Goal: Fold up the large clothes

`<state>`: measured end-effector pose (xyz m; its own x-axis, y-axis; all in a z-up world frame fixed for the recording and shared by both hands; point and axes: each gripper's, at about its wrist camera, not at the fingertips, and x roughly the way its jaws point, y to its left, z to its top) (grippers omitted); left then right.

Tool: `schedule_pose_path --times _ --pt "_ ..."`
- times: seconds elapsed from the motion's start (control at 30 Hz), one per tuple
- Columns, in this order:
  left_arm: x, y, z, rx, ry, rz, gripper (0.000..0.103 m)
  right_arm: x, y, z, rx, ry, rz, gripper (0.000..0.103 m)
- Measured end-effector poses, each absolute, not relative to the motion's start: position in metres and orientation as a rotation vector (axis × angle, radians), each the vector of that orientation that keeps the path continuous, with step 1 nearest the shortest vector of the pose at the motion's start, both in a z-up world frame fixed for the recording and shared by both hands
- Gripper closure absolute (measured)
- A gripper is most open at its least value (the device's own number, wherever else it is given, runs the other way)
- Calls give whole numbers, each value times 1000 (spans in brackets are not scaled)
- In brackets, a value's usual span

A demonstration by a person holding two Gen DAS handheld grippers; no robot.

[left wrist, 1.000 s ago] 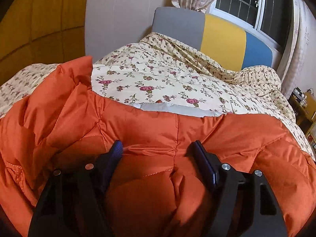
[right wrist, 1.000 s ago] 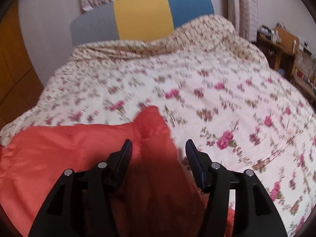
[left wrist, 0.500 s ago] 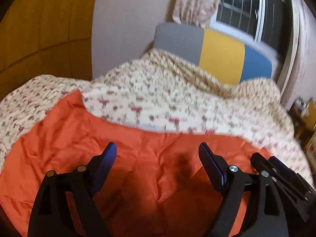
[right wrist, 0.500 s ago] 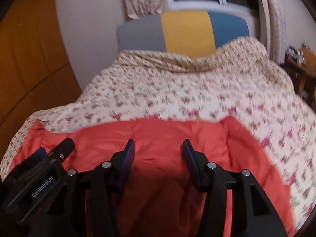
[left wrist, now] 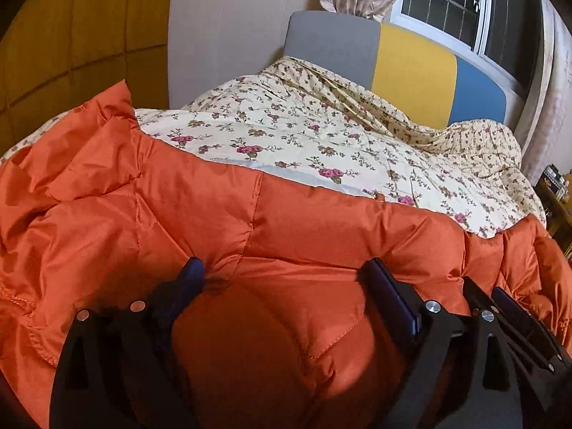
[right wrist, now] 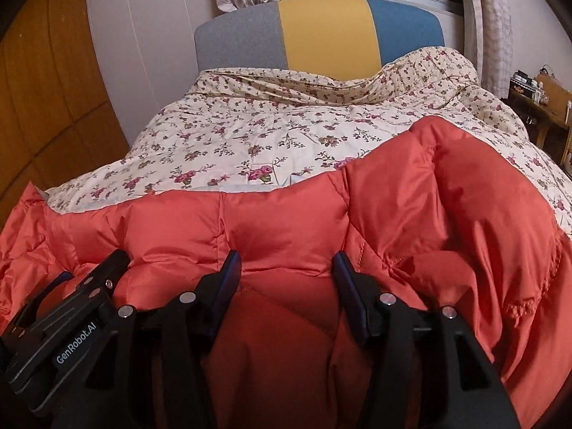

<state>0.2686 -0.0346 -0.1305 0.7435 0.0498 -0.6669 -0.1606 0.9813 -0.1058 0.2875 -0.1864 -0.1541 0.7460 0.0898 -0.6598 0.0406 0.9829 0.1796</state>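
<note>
Both claws — left claw (left wrist: 286,275), right claw (right wrist: 286,261) — straddle the orange jacket (left wrist: 304,221).

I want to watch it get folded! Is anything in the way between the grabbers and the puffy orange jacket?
No. The orange jacket bulges right between the fingers of the left gripper and the right gripper; nothing else lies between.

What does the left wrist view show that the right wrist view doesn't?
Left wrist only: the jacket's raised corner at its left, with a gathered hem.
Right wrist only: the folded-over flap at its right, and a wooden side table.
Both: the orange jacket on the floral bedspread, the headboard, and both grippers side by side with jacket between their fingers.
</note>
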Motion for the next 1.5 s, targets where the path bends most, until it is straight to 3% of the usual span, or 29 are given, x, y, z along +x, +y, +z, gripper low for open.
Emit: schedule_pose_path --times 0.3,0.5,0.8,1.03,1.5 --pt "270 -34 -131 -170 738 113 11 289 -188 -154 209 730 38 49" --pt "265 -24 -116 -215 799 29 7 287 -211 -142 331 755 136 41" --pt "266 55 -71 -266 778 137 6 278 -278 -107 281 712 30 41" --pt "292 87 -101 -98 838 239 6 274 -292 -146 256 775 -37 40" --pt "307 96 -138 -182 846 160 3 285 -283 -166 194 791 -98 36"
